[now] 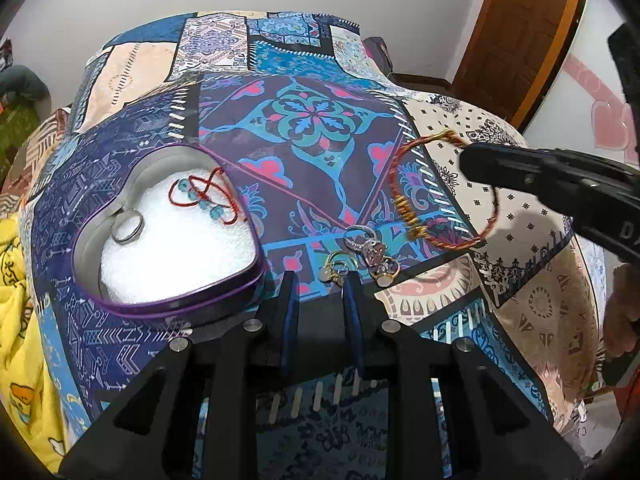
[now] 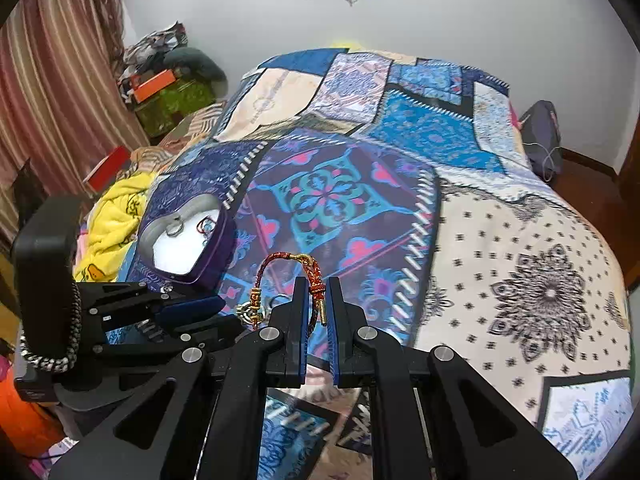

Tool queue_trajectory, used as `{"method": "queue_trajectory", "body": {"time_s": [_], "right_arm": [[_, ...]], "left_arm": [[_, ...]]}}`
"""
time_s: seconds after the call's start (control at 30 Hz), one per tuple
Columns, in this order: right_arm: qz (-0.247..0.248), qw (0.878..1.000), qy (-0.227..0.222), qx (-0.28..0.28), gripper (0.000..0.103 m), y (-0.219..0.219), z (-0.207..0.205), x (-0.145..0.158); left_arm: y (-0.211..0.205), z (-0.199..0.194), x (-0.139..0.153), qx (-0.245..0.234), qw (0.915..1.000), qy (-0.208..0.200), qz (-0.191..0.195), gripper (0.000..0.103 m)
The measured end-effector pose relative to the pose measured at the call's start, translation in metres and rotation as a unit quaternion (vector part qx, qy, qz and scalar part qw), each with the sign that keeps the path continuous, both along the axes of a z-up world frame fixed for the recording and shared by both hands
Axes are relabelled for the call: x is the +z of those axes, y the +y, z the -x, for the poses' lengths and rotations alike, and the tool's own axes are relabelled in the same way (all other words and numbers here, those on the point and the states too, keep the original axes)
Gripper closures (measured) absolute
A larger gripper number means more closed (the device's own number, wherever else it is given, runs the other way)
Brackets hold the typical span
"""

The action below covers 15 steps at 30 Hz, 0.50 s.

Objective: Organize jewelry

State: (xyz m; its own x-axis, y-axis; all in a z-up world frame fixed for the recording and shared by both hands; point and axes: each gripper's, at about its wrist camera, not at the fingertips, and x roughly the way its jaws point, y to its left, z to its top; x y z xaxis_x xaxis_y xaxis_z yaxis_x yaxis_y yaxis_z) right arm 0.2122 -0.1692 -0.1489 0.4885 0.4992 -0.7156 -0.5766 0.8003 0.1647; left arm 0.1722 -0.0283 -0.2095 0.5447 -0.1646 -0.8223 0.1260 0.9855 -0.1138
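Right gripper (image 2: 319, 300) pinches braided bracelet (image 2: 314, 276) above bedspread (image 2: 520, 240).

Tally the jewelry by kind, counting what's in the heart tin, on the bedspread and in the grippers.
Bracelets: 2, the braided bracelet in the right gripper and the beaded cord bracelet in the heart tin.
Rings: 4, one silver ring in the tin, three loose rings on the bedspread.
Total: 6

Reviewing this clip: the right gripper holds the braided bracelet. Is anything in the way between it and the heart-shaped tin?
Partly. The left gripper sits low between the braided bracelet held by the right gripper and the heart-shaped tin, and the loose rings lie there too. The tin is open, with a red beaded bracelet and ring inside.
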Motion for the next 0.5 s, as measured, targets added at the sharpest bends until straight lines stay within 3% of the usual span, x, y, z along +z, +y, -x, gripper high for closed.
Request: {"method": "queue_trajectory", "body": {"time_s": [0.17, 0.3, 0.5], "right_arm": [[0.002, 1.0, 0.008, -0.013, 0.096, -0.007, -0.001, -0.006], [-0.002, 1.0, 0.018, -0.021, 0.096, -0.015, -0.002, -0.01], [-0.007, 0.999, 0.021, -0.028, 0.096, -0.021, -0.004, -0.011]], "left_arm": [[-0.005, -0.009, -0.001, -0.002, 1.0, 0.001, -0.007, 0.079], [-0.004, -0.013, -0.002, -0.003, 1.0, 0.002, 0.003, 0.092], [0.001, -0.005, 0.003, 0.001, 0.9999, -0.002, 0.016, 0.092]]}}
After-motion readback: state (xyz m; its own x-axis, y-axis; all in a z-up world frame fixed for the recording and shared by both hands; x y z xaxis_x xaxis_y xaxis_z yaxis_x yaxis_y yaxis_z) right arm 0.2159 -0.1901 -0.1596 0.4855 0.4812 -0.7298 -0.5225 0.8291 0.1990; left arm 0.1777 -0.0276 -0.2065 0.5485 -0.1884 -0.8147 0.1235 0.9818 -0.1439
